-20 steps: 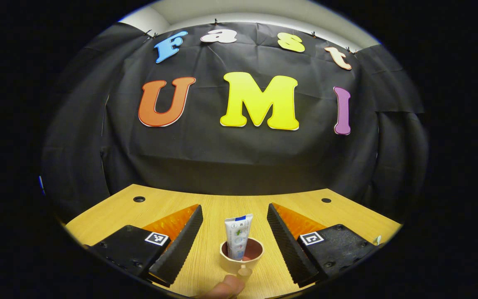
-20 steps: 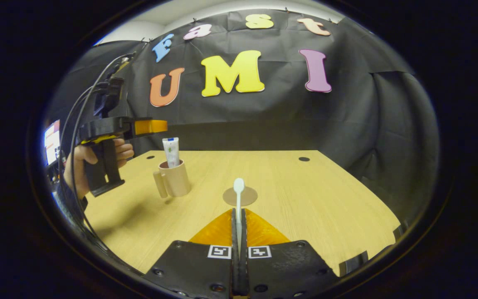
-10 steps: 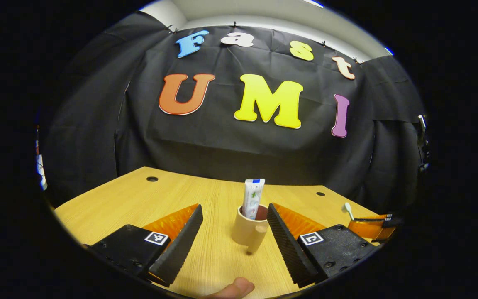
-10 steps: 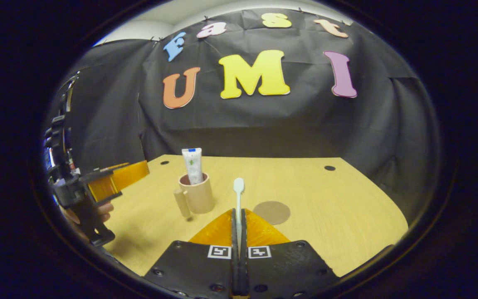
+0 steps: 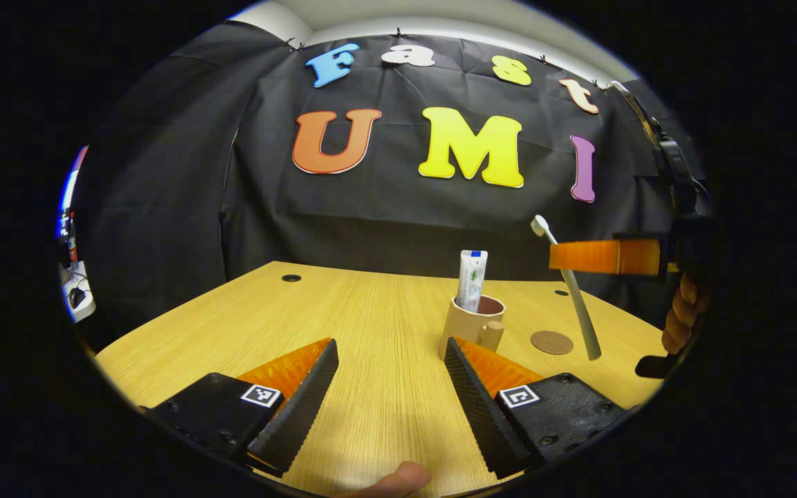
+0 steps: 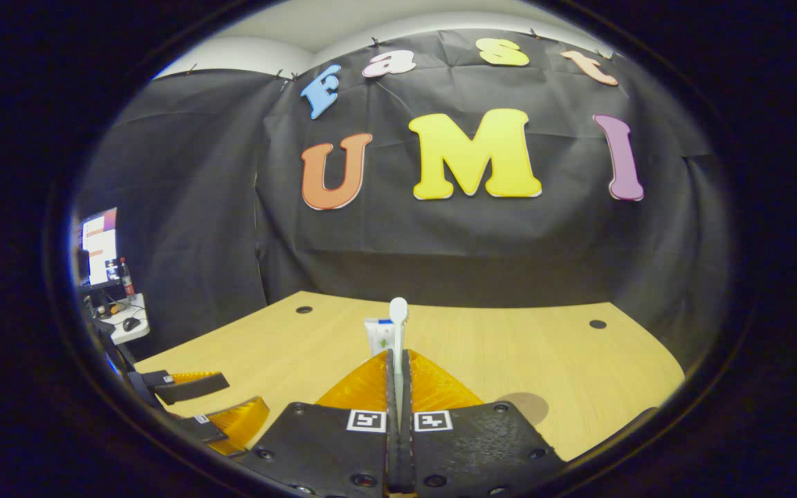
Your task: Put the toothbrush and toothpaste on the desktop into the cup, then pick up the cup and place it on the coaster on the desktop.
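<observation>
White plastic toothbrush [image 5: 573, 290], clamped in the right gripper [image 6: 398, 366], hangs beside the beige handled cup [image 5: 471, 328] holding the upright toothpaste tube [image 5: 472, 279]; lowering it inside comes next, while the left gripper [image 5: 390, 387] stands wide, empty.

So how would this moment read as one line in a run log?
toothpaste: in cup | right gripper: holds toothbrush | left gripper: open | coaster: bare

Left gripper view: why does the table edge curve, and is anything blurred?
Left gripper view: fisheye bending bows the light wooden table; the beige handled cup looks sharp. Right gripper view: same bowing, with the white toothbrush crisp.
</observation>
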